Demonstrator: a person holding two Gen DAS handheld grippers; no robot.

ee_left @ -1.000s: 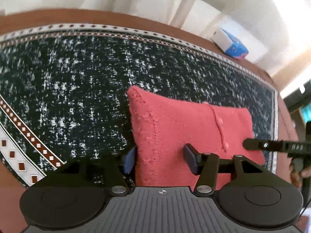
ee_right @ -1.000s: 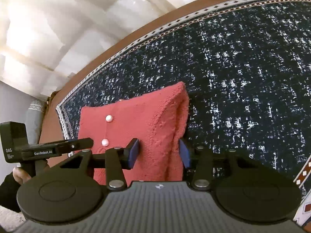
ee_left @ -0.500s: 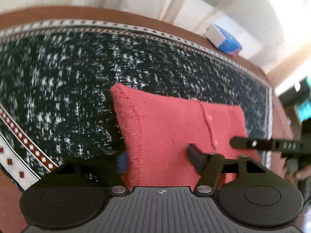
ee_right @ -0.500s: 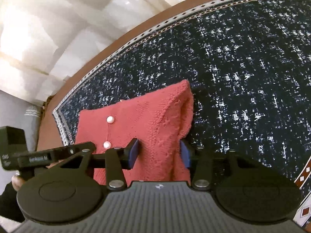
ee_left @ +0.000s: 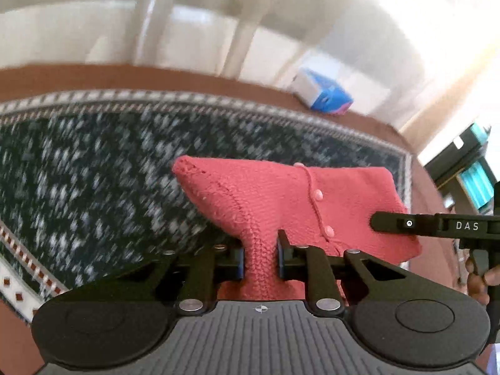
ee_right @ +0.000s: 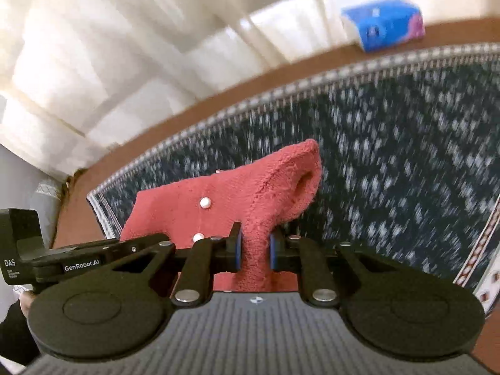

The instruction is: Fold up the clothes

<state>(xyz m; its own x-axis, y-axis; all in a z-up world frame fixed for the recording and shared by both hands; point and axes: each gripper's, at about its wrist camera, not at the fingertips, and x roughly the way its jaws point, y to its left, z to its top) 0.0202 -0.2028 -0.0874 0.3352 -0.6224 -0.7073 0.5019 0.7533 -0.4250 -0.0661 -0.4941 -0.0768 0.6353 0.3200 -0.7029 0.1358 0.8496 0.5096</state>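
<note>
Grippers, two: left gripper (ee_left: 260,259) and right gripper (ee_right: 253,250), fingers having just closed, each pinched one red cardigan (ee_left: 281,200), two buttons showing, above one patterned cloth (ee_left: 93,168); one tissue pack (ee_right: 384,23) lay far.

This looks like a home living room. A dark, white-flecked woven rug with a patterned border (ee_left: 93,168) covers brown flooring (ee_right: 218,93). Pale sheer curtains (ee_right: 93,47) hang behind, and a blue-and-white tissue pack (ee_right: 386,23) lies nearby.
</note>
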